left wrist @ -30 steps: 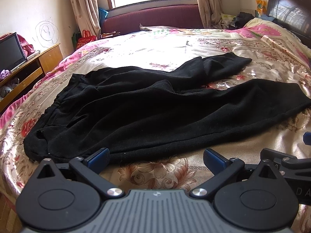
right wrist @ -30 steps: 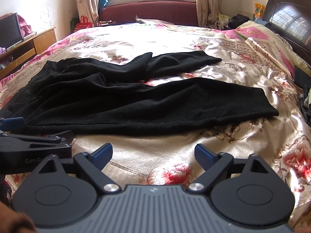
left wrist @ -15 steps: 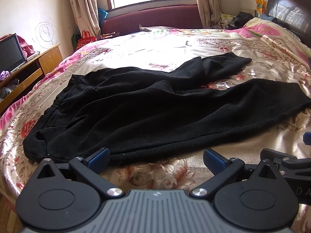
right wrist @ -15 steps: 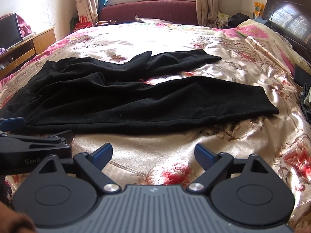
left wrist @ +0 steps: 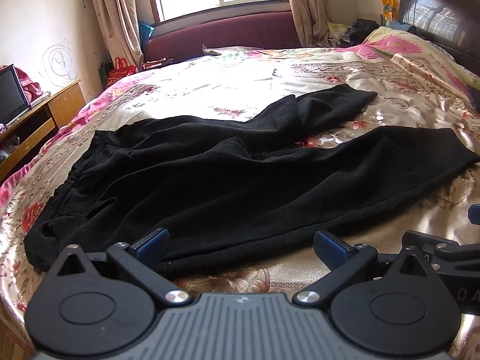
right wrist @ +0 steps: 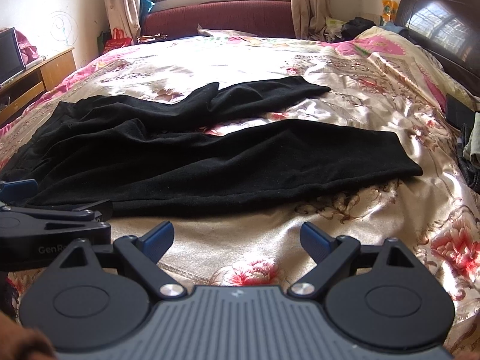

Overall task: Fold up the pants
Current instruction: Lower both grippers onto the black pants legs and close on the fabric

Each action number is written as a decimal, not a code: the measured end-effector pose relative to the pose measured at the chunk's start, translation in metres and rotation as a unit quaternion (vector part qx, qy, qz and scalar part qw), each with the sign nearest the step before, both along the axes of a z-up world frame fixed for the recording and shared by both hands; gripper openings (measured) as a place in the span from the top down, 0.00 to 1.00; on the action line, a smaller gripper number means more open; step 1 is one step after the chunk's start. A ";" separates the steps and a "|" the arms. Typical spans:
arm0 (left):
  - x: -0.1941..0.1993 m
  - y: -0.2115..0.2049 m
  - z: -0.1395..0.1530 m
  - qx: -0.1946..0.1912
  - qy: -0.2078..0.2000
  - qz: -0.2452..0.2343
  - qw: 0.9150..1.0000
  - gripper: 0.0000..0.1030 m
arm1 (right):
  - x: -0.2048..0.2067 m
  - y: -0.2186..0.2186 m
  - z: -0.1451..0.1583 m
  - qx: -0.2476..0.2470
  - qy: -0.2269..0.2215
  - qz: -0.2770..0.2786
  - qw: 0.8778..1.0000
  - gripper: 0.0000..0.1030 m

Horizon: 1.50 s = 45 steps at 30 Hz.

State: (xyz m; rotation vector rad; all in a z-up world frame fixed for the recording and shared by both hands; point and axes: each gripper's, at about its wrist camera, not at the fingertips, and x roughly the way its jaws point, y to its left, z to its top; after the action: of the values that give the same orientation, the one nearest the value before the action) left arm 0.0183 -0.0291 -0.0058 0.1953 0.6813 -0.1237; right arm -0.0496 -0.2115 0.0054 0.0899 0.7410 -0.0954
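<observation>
A: Pants (left wrist: 228, 186), black and matte like soft fleece, lie spread on the bed (left wrist: 240, 87), waistband at your left, legs splayed apart to the right. Your left tongs (left wrist: 240, 241) gape empty at the near hem.

B: How will they handle?

A: Limp and light, I'd judge; they'll sag, and may slide on that glossy floral satin. Pinch the thicker waistband.

B: And the other view?

A: Your right tongs (right wrist: 237, 238) stand wide apart too, holding nothing, short of the near leg (right wrist: 270, 162). Take its cuff edge, not the middle.
</observation>
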 end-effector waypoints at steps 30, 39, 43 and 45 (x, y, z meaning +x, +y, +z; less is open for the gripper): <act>0.066 -0.186 -0.047 0.031 0.027 -0.304 0.952 0.42 | 0.089 -0.246 -0.052 0.212 -0.002 -0.269 0.939 0.95; 0.049 -0.216 -0.039 0.007 0.048 -0.355 0.933 0.79 | 0.043 -0.269 -0.024 0.238 -0.062 -0.267 0.932 0.97; 0.043 -0.222 -0.042 0.015 0.061 -0.362 0.930 0.77 | 0.043 -0.281 -0.044 0.232 0.005 -0.287 0.929 0.92; 0.043 -0.207 -0.033 -0.002 0.065 -0.358 0.931 0.69 | 0.036 -0.277 -0.038 0.218 -0.001 -0.286 0.933 0.87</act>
State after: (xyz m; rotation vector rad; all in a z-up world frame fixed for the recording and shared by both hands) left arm 0.0617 -0.2361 -0.0384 0.4303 0.7144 -0.8455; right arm -0.0134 -0.4885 -0.0330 0.7332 0.7060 -0.4870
